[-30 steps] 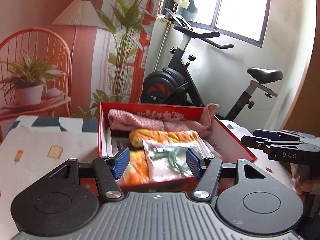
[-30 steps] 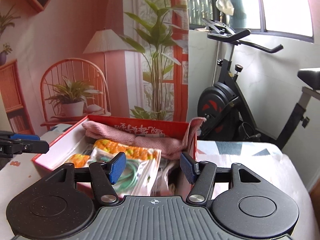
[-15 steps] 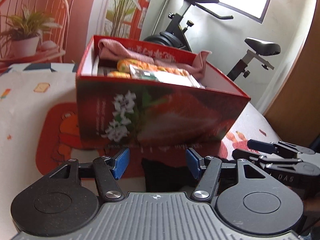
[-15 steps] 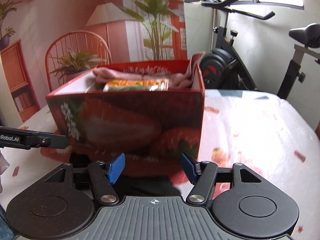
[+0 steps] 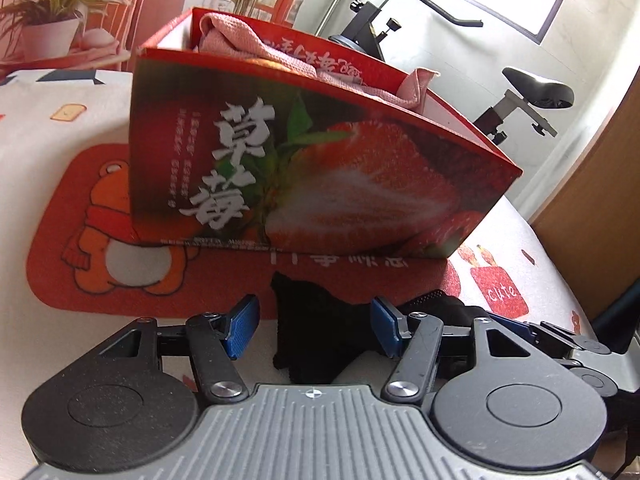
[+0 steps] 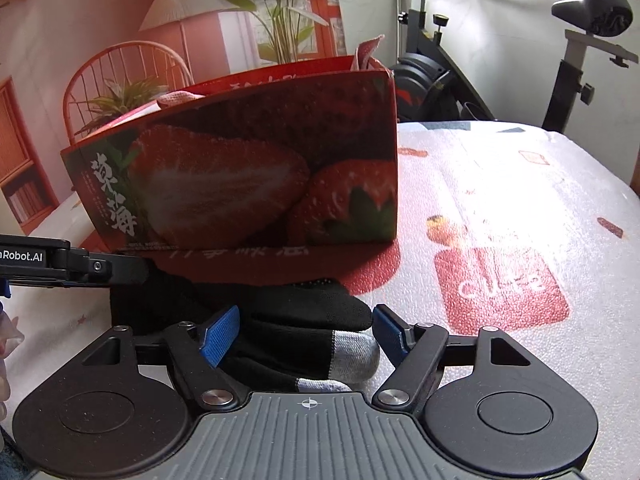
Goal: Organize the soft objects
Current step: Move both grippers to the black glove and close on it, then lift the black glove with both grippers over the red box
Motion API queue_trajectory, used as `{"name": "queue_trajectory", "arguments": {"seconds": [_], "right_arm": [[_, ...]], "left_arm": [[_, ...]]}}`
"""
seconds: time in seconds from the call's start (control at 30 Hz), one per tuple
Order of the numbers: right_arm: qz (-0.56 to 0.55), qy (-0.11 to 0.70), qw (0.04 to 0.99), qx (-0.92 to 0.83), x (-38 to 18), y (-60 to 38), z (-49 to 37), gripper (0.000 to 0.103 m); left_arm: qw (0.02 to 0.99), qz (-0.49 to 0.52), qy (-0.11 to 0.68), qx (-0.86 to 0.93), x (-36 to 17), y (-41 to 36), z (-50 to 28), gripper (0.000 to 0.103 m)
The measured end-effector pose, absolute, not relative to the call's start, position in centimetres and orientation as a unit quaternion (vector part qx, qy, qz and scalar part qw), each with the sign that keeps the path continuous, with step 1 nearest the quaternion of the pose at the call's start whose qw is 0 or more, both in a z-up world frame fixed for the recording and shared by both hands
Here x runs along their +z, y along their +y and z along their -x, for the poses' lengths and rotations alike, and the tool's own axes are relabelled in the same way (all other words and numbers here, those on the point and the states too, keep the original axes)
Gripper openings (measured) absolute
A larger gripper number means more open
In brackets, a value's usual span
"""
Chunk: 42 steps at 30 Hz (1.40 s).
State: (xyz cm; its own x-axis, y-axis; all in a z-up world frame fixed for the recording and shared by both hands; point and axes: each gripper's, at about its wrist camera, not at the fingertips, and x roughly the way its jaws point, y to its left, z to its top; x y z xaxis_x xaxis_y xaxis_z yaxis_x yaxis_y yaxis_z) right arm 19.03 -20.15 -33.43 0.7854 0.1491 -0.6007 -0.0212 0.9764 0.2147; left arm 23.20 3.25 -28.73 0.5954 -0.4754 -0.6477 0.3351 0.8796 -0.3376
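Nearest the left gripper [image 5: 314, 330], a black sock [image 5: 316, 332] lay on the tablecloth [image 5: 52, 168] between its blue pads, which stood apart and did not press on the fabric. The right gripper [image 6: 306, 330] hung over the sock's other end, where a grey toe [image 6: 354, 354] showed; its jaws were opening, the cloth lay between them, and neither pad clearly squeezed it. In the left view the right gripper's fingers [image 5: 560, 334] lay low at the right edge, just beside the sock.

Just past the sock, on an orange bear mat [image 5: 100, 240], stood the strawberry box [image 5: 320, 172], its printed side wall facing both cameras. A pink towel [image 5: 248, 46] bulged above the rim and draped over the far right corner; from this low angle nothing else inside could be seen.

A second earlier both cameras looked down into the box from above and showed the towel, an orange-patterned packet and a clear bag with green cord. Both grippers had since come down in front of the box to table level, and the sock, unseen then, now lay under them.

Behind stood an exercise bike [image 6: 444, 76].
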Motion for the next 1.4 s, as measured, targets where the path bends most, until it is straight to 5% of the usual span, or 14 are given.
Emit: {"name": "queue_trajectory", "arguments": {"seconds": [0.2, 0.5, 0.9, 1.4], "right_arm": [[-0.086, 0.318, 0.943, 0.054, -34.1, -19.6, -18.9, 0.071], [-0.074, 0.311, 0.944, 0.083, -34.3, -18.7, -18.4, 0.068], [-0.095, 0.314, 0.937, 0.122, -33.8, -18.5, -17.8, 0.021], [-0.089, 0.249, 0.955, 0.133, -29.9, -18.1, -16.0, 0.017]], "left_arm": [[0.886, 0.109, 0.387, -0.231, -29.5, 3.3, -22.9, 0.045], [0.888, 0.101, 0.384, -0.232, -29.9, 3.5, -21.9, 0.034], [0.893, 0.09, 0.378, -0.228, -29.6, 3.8, -21.0, 0.029], [0.911, 0.09, 0.331, -0.229, -25.1, 4.3, -18.8, 0.029]]}}
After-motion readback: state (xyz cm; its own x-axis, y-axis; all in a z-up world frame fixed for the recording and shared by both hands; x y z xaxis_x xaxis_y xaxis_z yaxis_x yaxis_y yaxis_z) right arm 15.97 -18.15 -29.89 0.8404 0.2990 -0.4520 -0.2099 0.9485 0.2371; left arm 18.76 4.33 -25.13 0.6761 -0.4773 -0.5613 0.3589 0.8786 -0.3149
